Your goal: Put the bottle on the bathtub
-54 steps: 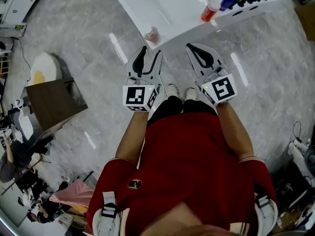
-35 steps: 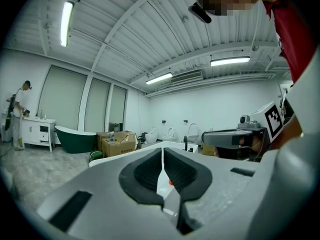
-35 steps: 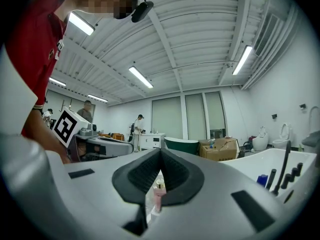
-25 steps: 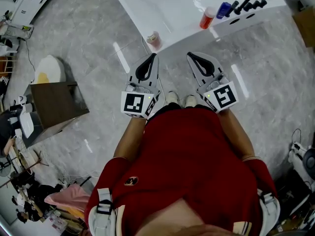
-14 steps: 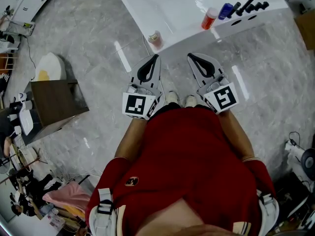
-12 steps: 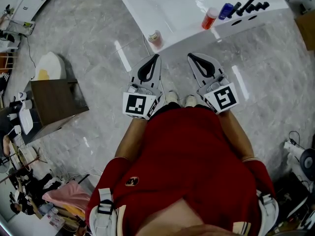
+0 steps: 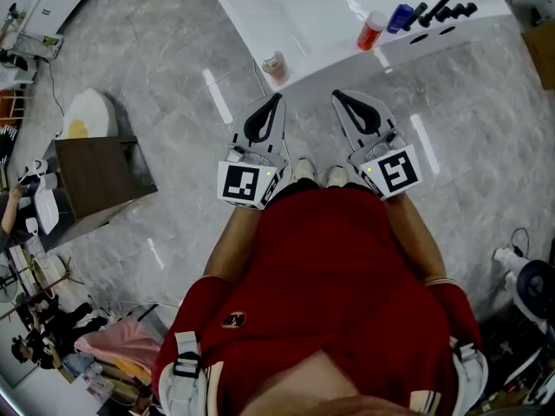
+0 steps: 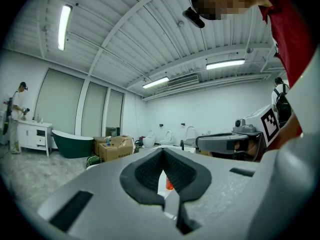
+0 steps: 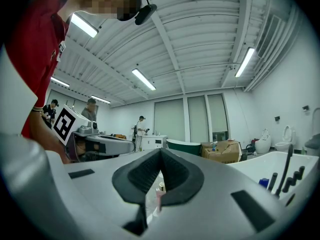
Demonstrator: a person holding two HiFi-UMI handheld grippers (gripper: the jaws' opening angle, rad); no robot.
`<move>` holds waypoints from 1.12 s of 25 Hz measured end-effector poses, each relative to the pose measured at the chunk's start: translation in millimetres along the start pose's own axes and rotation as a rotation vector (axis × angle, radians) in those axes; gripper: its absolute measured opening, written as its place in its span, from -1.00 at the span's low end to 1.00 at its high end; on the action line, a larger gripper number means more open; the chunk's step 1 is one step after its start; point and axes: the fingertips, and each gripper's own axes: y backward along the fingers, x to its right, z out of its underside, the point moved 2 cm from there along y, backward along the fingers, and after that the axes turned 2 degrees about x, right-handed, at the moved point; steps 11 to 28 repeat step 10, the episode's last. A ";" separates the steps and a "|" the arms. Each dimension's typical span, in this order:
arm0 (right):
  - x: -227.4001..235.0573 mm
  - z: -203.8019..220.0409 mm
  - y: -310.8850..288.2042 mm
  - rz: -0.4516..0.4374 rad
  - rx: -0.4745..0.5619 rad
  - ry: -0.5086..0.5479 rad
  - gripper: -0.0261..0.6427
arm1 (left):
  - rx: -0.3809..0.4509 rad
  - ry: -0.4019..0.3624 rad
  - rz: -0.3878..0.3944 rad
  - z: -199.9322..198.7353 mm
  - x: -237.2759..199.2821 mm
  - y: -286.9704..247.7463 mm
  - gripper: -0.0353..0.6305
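The white bathtub [image 7: 303, 11] fills the top of the head view. A small pink bottle [image 7: 274, 64] stands on its near left corner rim. A red bottle [image 7: 371, 30] and a blue bottle [image 7: 400, 16] stand on the rim by the black faucet [image 7: 444, 0]. My left gripper [image 7: 277, 99] is shut and empty, just short of the pink bottle. My right gripper [image 7: 336, 94] is shut and empty, below the tub's near wall. The left gripper view shows the shut left gripper [image 8: 162, 152] with the red bottle [image 8: 169, 184] behind it. The right gripper [image 9: 160, 151] frames the pink bottle [image 9: 159, 192].
A brown wooden box [image 7: 98, 176] and a white and yellow object [image 7: 78, 115] sit on the grey marble floor at left. People and clutter crowd the lower left corner. Cables lie at the right edge [image 7: 520, 271]. A green tub [image 8: 75, 144] and cardboard boxes [image 8: 116, 148] stand far off.
The view has drifted so the tub sits slightly farther right and up. Both grippers stay shut, side by side in front of the tub.
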 end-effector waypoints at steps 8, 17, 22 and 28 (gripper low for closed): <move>-1.2 0.4 -0.4 0.004 0.008 -0.008 -0.94 | -0.004 0.003 -0.010 2.8 -2.1 2.0 -0.88; -1.2 1.1 -0.5 0.004 0.005 -0.003 -0.94 | -0.005 -0.001 -0.012 3.4 -2.7 2.3 -0.88; -1.2 1.1 -0.5 0.004 0.005 -0.003 -0.94 | -0.005 -0.001 -0.012 3.4 -2.7 2.3 -0.88; -1.2 1.1 -0.5 0.004 0.005 -0.003 -0.94 | -0.005 -0.001 -0.012 3.4 -2.7 2.3 -0.88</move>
